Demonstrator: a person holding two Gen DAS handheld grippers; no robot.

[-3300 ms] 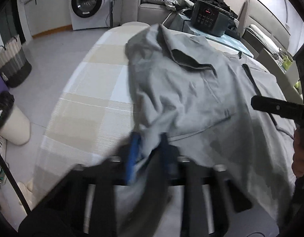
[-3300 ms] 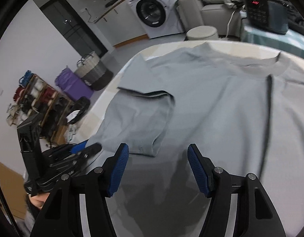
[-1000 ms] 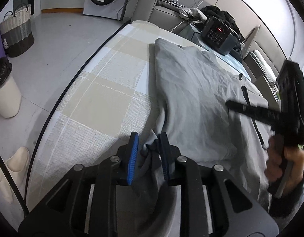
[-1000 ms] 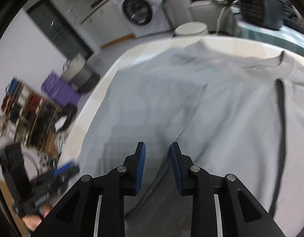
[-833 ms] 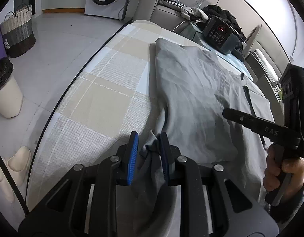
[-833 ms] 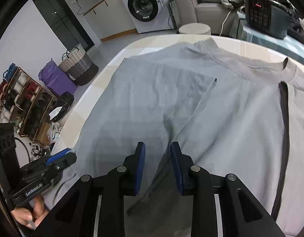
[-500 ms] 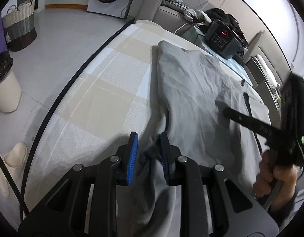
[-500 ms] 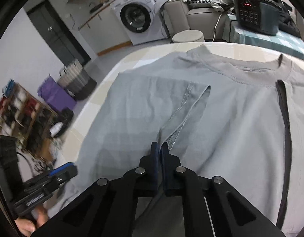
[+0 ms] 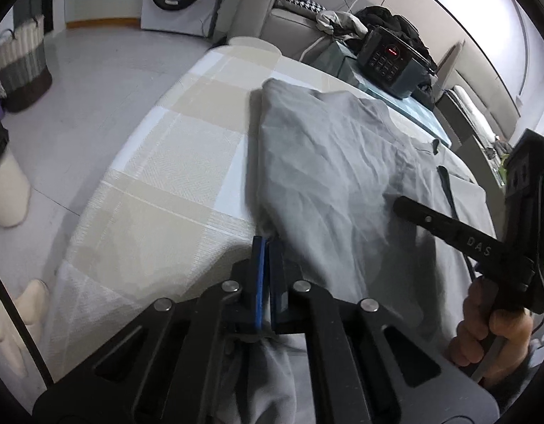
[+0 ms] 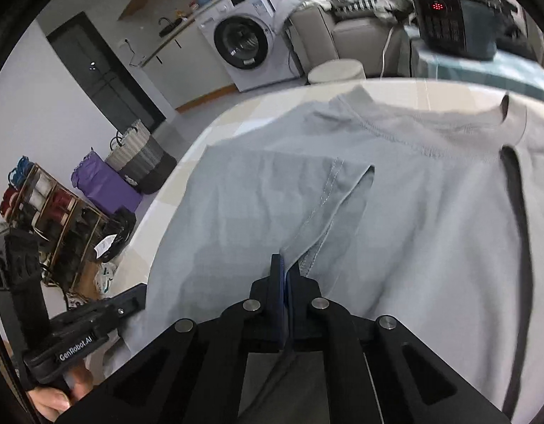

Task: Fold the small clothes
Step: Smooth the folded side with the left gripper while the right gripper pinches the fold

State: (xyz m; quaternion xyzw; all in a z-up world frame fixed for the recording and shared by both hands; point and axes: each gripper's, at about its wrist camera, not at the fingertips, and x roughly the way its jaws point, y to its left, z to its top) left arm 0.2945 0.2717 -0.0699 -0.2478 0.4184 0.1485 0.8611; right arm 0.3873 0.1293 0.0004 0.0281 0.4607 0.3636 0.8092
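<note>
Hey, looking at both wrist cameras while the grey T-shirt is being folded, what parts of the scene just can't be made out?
- Grey T-shirt: its near hem is hidden under the left gripper body, left wrist view.
- The shirt's right side is cut off by the frame edge, right wrist view.
- Right gripper: how much fabric the closed jaws pinch is hidden by the jaws.
- Black keypad appliance: red display blurred, unreadable.

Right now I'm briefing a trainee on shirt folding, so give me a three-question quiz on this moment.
1. True or false: the left gripper is shut on the grey T-shirt.
2. What does the right gripper pinch? A) the collar B) the folded sleeve's hem C) nothing
3. Fill in: the T-shirt lies on a ____ cloth.

Key: 1 true; 2 B; 3 checked.
</note>
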